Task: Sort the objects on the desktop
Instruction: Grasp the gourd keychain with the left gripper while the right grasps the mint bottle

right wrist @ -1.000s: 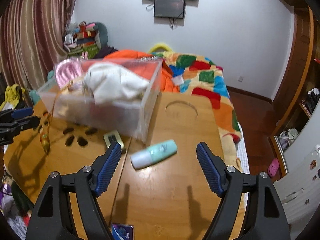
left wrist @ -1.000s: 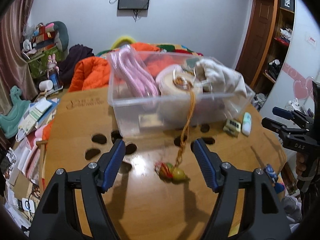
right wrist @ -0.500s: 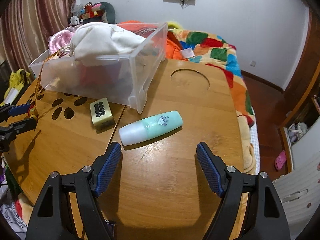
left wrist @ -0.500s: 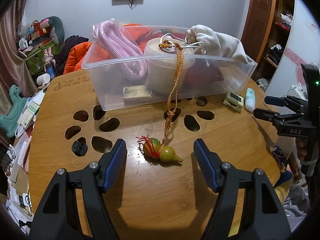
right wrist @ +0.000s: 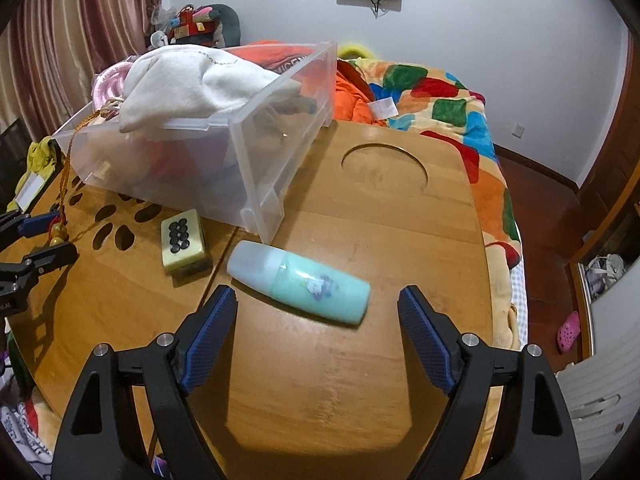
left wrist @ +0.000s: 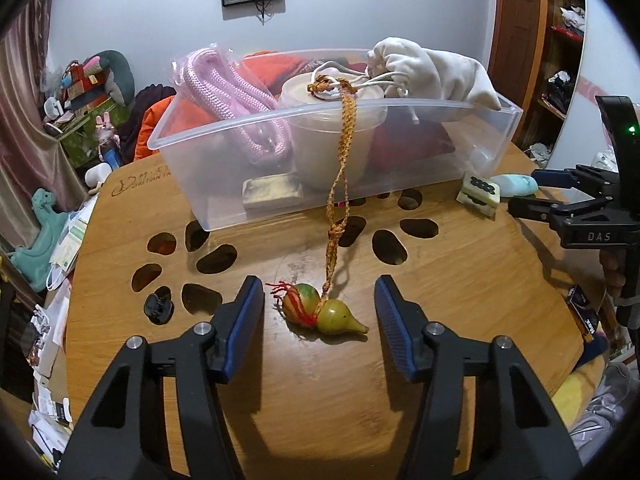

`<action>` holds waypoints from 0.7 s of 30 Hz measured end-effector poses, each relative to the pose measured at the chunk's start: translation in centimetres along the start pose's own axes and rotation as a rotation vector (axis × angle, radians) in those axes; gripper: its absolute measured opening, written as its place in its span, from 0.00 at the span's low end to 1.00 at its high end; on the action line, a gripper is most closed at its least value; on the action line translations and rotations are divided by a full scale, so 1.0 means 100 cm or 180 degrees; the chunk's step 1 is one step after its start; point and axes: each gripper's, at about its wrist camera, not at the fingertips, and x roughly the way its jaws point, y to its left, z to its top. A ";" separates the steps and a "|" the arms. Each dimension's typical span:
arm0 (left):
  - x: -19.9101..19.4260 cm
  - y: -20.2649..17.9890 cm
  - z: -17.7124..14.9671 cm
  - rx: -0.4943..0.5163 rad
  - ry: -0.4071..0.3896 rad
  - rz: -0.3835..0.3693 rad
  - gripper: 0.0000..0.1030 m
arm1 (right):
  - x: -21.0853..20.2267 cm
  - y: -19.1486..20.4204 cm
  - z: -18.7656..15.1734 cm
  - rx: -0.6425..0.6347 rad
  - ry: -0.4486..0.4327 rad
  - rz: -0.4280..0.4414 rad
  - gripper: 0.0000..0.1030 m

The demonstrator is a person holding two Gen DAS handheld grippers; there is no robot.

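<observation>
Gourd charm: it lies on its side on the wooden table, between the two blue pads of the left gripper, touching neither.
Cord: a braided orange cord goes from the charm up over the front wall of the clear box to the lid of the round tub inside.
Left gripper: its jaws are closing around the charm, a gap still shows on each side, it holds nothing.
Mint bottle: it lies flat on the table near the corner of the box, just ahead of the right gripper.
Right gripper: its jaws are opening and stand wide, the bottle is partly between the tips, not gripped.
Mahjong tile: on the table just left of the bottle.
Box contents: pink rope, white pouch.
Black clip: on the table, left of the left gripper.
</observation>
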 end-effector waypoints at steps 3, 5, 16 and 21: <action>-0.001 -0.002 -0.001 0.0021 -0.0023 -0.0004 0.47 | 0.002 0.005 0.001 -0.0035 -0.0052 0.0000 0.77; -0.002 -0.003 -0.002 0.0039 -0.0033 -0.0005 0.42 | 0.002 0.007 0.001 -0.0037 -0.0060 0.0006 0.77; -0.006 0.000 -0.005 0.0009 -0.0073 0.0004 0.32 | -0.001 0.009 0.003 -0.0050 -0.0046 0.0037 0.45; -0.009 0.006 -0.007 -0.0074 -0.0069 -0.0035 0.30 | -0.008 0.009 -0.003 -0.0023 -0.0061 0.0065 0.34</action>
